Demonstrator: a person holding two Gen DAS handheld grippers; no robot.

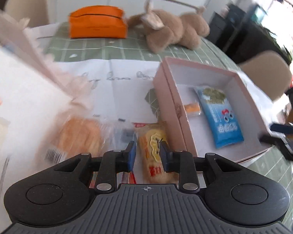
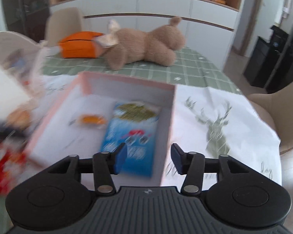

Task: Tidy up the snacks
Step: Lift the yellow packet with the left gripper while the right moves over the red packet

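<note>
A pink box stands open on the table; it also shows in the right wrist view. Inside lie a blue snack packet and a small orange packet. My left gripper has its jaws narrowly apart on either side of a yellow and orange snack packet left of the box; whether the pads press it is unclear. A clear bag of orange buns lies further left. My right gripper is open and empty above the box's near right corner.
A brown plush toy and an orange box lie at the table's far side. A white paper bag stands at the left. Red packets lie at the left edge. Beige chairs surround the table.
</note>
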